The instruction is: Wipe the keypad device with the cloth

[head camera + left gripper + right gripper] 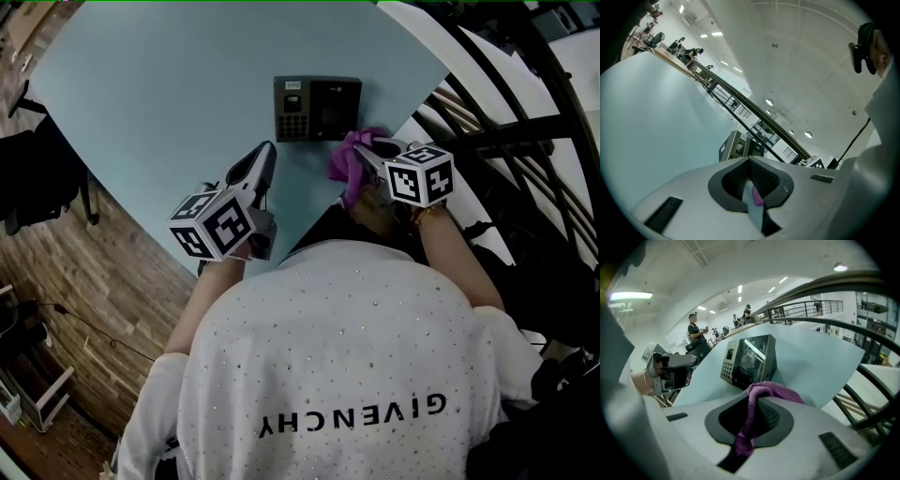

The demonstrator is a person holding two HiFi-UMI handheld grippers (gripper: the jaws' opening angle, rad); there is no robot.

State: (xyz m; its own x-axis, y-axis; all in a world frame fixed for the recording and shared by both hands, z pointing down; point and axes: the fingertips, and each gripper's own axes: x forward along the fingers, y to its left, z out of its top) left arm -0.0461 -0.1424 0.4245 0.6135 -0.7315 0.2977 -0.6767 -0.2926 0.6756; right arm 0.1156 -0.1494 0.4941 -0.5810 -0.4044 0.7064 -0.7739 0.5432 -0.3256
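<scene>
The dark keypad device [317, 108] stands on the light blue table [178, 84], keypad at its left and screen at its right. My right gripper [373, 147] is shut on the purple cloth [349, 161], which hangs just in front of the device's right corner. In the right gripper view the cloth [761, 392] is pinched between the jaws of the right gripper [757, 398], with the device [747, 361] close behind. My left gripper [266, 155] hovers in front of the device and to its left, jaws together on nothing. In the left gripper view the device [738, 146] shows past the left gripper [751, 161].
The table's curved edge runs close in front of both grippers. Dark metal railings [511, 141] rise at the right. Wooden floor [122, 267] and a black chair [33, 178] lie to the left. People stand far off in the hall [696, 333].
</scene>
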